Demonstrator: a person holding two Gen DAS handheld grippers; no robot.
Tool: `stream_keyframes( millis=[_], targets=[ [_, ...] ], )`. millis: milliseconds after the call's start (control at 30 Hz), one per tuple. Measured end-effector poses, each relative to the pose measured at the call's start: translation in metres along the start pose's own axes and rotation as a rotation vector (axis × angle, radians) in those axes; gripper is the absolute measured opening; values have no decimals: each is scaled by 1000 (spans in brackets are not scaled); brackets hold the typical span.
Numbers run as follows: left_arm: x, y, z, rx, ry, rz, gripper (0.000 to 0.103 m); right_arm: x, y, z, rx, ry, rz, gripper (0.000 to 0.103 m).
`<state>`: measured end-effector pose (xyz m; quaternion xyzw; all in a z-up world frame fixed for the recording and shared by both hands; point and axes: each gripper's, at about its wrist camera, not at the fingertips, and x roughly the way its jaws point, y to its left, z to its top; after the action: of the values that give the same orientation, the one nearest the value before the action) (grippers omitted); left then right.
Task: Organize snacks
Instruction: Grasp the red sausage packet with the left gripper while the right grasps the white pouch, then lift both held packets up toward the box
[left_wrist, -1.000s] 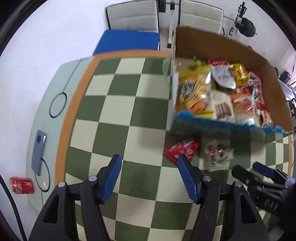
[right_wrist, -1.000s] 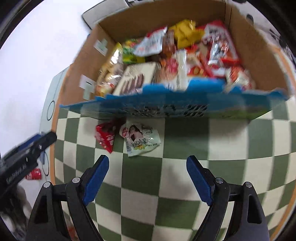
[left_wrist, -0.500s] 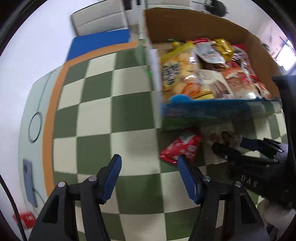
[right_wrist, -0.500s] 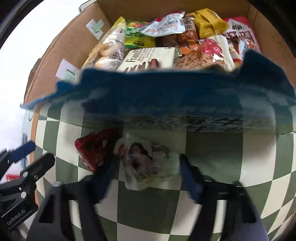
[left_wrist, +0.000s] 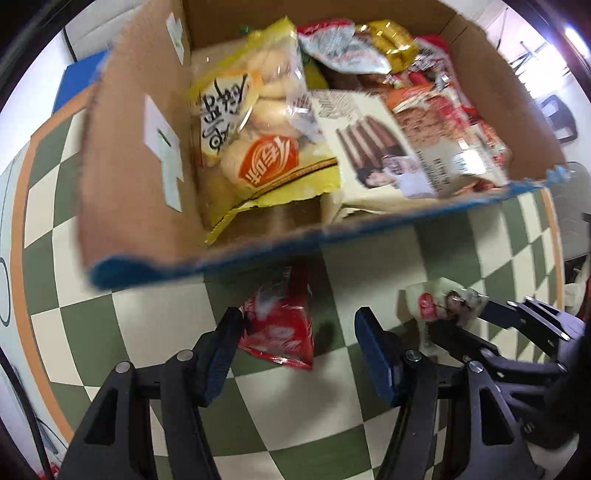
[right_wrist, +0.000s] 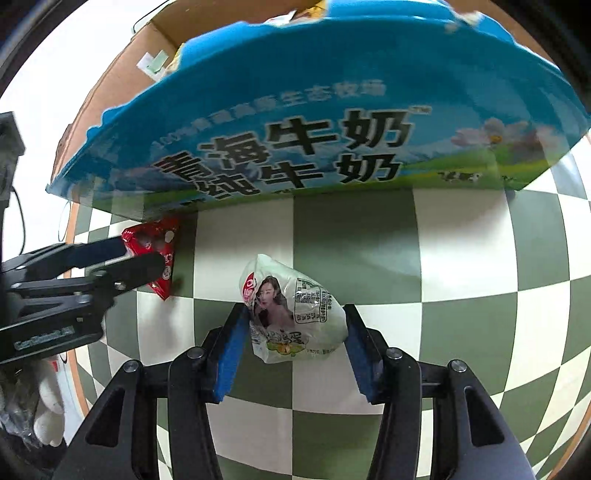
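A: Both grippers have dropped toward the loose packets. The right gripper (right_wrist: 291, 332) has just been closing; its pads now pinch the white packet (right_wrist: 291, 314).

B: And the left gripper (left_wrist: 295, 332)?

A: Open, straddling the red packet (left_wrist: 280, 325), ready to grip. The snack box (left_wrist: 147, 147) lies just beyond.

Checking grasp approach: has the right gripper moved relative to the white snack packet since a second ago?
Yes. The right gripper has come down toward the cardboard box; its jaws have just been closing and now flank the white snack packet on the checkered mat.
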<state>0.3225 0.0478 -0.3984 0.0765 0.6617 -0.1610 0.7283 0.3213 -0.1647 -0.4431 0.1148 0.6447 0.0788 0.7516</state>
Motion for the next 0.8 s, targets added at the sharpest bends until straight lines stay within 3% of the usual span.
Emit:
stream_keyframes(
  millis=[100, 133, 167, 400, 700, 800],
  targets=[
    [3, -3, 6, -10, 3, 34, 57, 2, -2, -1, 2, 1, 0, 54],
    [2, -3, 8, -19, -1, 41, 39, 1, -6, 2, 2, 1, 0, 53],
    [1, -3, 8, -27, -6, 47, 35, 0, -7, 4, 3, 0, -2, 53],
    [-7, -20, -8, -51, -8, 73, 33, 4, 0, 5, -2, 4, -16, 49],
    [-20, -42, -53, -186, -11, 43, 32, -18, -9, -10, -30, 0, 8, 30],
    [-26, -49, -60, -219, -15, 13, 32, -26, -16, -14, -30, -4, 40, 19]
  ],
)
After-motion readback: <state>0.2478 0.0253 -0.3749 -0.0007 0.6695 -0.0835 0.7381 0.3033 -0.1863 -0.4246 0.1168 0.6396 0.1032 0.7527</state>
